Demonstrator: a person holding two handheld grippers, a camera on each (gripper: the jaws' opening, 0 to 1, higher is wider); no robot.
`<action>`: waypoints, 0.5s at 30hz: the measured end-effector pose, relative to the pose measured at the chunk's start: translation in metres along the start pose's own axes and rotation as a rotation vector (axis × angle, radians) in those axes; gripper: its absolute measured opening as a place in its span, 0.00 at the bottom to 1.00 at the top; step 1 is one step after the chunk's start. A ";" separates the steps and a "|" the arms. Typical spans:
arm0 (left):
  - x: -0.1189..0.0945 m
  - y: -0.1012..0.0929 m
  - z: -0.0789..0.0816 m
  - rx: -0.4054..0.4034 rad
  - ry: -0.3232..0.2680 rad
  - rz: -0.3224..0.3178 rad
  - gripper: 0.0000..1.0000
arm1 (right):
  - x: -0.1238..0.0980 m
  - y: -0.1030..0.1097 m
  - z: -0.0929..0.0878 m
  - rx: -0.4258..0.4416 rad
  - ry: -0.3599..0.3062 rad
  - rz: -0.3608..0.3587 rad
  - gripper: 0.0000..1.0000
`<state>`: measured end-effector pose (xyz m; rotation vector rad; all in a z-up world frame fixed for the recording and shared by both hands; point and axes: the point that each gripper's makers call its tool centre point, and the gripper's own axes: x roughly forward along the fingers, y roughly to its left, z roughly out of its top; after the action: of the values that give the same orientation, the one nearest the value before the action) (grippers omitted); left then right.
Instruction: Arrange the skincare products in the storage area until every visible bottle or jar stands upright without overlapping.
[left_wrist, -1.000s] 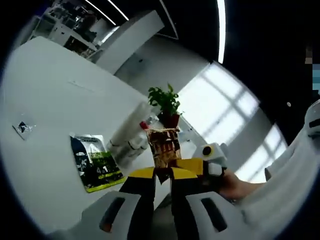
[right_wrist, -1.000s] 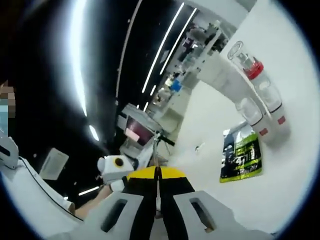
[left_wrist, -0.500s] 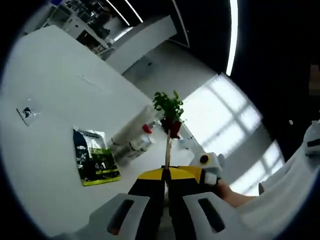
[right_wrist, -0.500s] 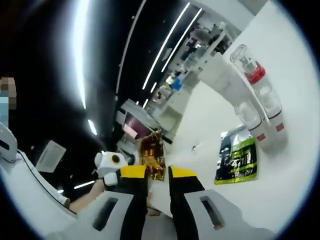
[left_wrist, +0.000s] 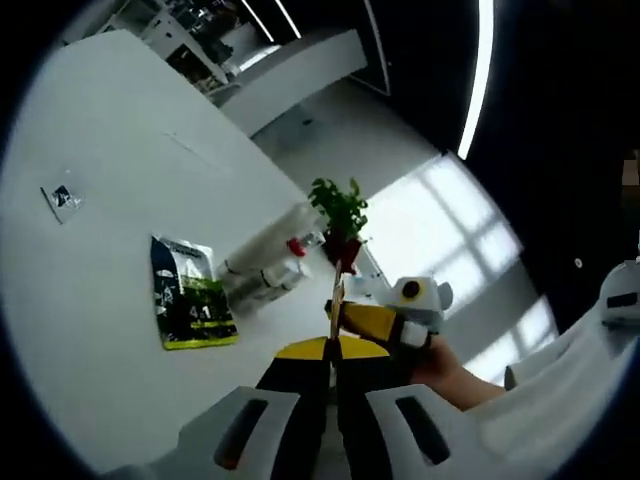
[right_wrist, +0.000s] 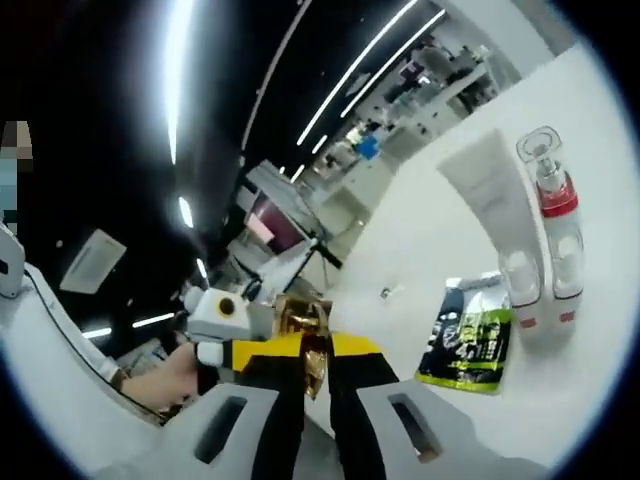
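Note:
My left gripper (left_wrist: 332, 350) is shut on a thin gold sachet (left_wrist: 337, 298), seen edge-on and held above the table. My right gripper (left_wrist: 385, 320) meets that sachet from the right. In the right gripper view the gold sachet (right_wrist: 305, 328) faces the camera. Its lower end sits in the narrow gap of my right gripper (right_wrist: 317, 365), and the left gripper (right_wrist: 235, 335) holds it from the left. On the white table (left_wrist: 100, 150) lie a white tube (right_wrist: 495, 210), a red-collared spray bottle (right_wrist: 556, 235) and a small clear bottle (right_wrist: 520, 285). A green-and-black sachet (right_wrist: 465, 345) lies flat beside them.
A small loose packet (left_wrist: 62, 197) lies far left on the table. A potted plant (left_wrist: 340, 215) stands past the lying bottles (left_wrist: 268, 270), before bright windows. A hand (right_wrist: 160, 378) grips the left tool. Shelving and ceiling lights fill the background.
The right gripper's jaws have narrowed around the gold sachet since half a second ago. A second ago the left jaws stood apart around it; they then shut on it.

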<state>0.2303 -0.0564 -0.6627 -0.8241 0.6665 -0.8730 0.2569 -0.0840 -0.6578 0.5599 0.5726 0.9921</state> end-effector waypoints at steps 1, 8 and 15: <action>-0.002 0.003 0.000 -0.007 -0.003 0.007 0.00 | 0.002 0.000 0.000 -0.016 0.009 -0.011 0.06; -0.008 0.020 0.001 -0.048 -0.025 0.056 0.00 | 0.017 -0.003 -0.008 -0.095 0.091 -0.090 0.01; -0.016 0.047 0.007 0.024 -0.052 0.151 0.01 | 0.044 -0.014 -0.015 -0.095 0.125 -0.142 0.01</action>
<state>0.2464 -0.0217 -0.6956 -0.7618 0.6628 -0.7193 0.2744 -0.0483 -0.6857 0.3694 0.6631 0.9184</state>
